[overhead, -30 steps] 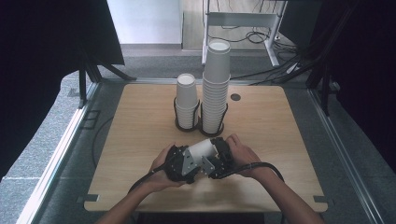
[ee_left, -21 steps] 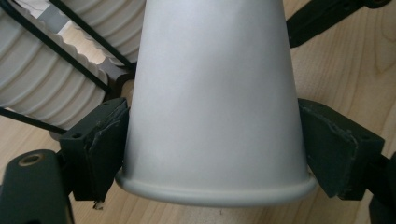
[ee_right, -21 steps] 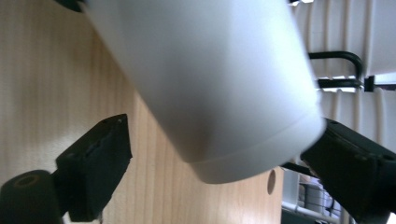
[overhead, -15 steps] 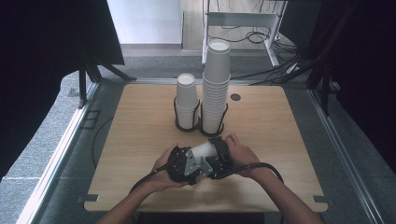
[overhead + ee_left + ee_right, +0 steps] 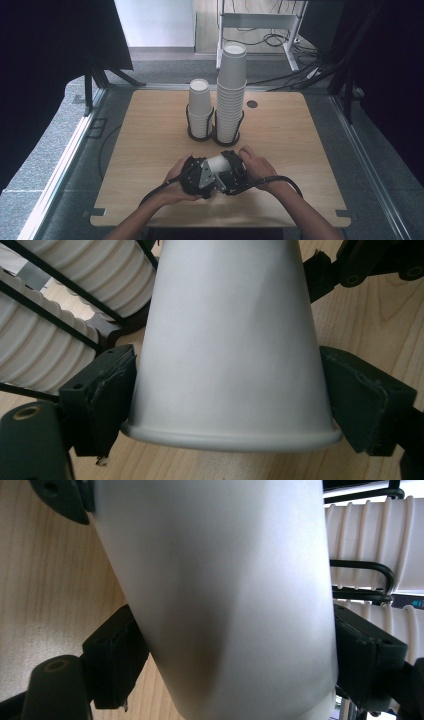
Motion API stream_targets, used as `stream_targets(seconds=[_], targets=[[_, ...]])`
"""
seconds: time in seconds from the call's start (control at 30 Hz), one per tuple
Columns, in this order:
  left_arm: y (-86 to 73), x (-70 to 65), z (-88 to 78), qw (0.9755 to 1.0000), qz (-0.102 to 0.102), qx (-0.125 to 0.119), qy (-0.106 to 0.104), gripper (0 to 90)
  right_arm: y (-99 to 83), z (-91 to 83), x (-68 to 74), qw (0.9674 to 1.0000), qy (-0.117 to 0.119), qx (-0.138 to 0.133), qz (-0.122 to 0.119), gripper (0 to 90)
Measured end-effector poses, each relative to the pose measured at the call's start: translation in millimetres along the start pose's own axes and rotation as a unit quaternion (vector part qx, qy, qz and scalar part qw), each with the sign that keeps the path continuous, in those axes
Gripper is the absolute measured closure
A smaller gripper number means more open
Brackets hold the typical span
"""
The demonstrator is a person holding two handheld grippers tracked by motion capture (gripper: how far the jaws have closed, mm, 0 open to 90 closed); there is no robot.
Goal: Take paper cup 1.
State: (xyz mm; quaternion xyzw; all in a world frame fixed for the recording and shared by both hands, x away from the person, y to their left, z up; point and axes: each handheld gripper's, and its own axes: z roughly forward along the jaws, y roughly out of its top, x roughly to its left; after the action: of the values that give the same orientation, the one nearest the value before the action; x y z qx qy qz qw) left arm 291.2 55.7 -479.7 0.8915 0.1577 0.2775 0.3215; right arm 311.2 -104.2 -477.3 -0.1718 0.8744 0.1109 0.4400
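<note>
Paper cup (image 5: 218,163) lies on its side low over the table (image 5: 150,130), near the person's edge, between both grippers, in front of the two racks.

Left gripper (image 5: 227,390): cup sits btwn the jaws at its rim end. Rim bead runs across the lower part of the left gripper view, cup body narrowing away from the camera. Left pad (image 5: 107,390) touches the cup wall just above the rim. Right pad (image 5: 355,395) is at the wall too; a thin gap there can't be ruled out. Jaws have just been opening, cup still btwn them. Reads as a loose pinch on the cup, not a hard clamp.

Right gripper (image 5: 240,655): jaws spread wide round the cup body, cup btwn them. Right pad (image 5: 362,655) meets the wall. Left pad (image 5: 117,660) is against the curve of the wall; contact line in shadow. Jaws have just been closing. Wall shows a soft dent/shade mid-body, near the pads.

High view: left hand (image 5: 175,182) and right hand (image 5: 257,165) close together, grippers facing each other across the cup, cables trailing toward the person.

Short cup stack (image 5: 200,107) and tall cup stack (image 5: 231,92) stand upright in black wire holders (image 5: 200,134) mid-table, just beside each other, apart from the held cup.
</note>
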Motion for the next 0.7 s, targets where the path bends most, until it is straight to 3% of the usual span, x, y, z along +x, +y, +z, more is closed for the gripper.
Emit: stream_targets(seconds=[0.17, 0.33, 0.43, 0.7], targets=[[0.6, 4.9, -0.7, 0.9998, -0.011, -0.002, -0.013, 4.1, -2.7, -0.3, 1.6, 0.9997, 0.007, -0.013, 0.017, 18.8], [-0.1, 7.7, -3.8, 0.9996, -0.022, -0.012, -0.012, 1.6, -6.5, -0.7, 1.6, 0.9993, 0.006, -0.013, 0.035, 19.1], [-0.2, 8.6, -6.3, 0.9995, -0.025, -0.018, -0.011, 1.1, -6.1, -3.0, 3.2, 0.9965, 0.010, -0.016, 0.081, 19.2], [0.6, 11.9, -16.8, 0.9987, -0.037, -0.032, -0.012, 1.1, -9.2, -2.4, 3.0, 0.9947, 0.005, -0.012, 0.102, 19.4]])
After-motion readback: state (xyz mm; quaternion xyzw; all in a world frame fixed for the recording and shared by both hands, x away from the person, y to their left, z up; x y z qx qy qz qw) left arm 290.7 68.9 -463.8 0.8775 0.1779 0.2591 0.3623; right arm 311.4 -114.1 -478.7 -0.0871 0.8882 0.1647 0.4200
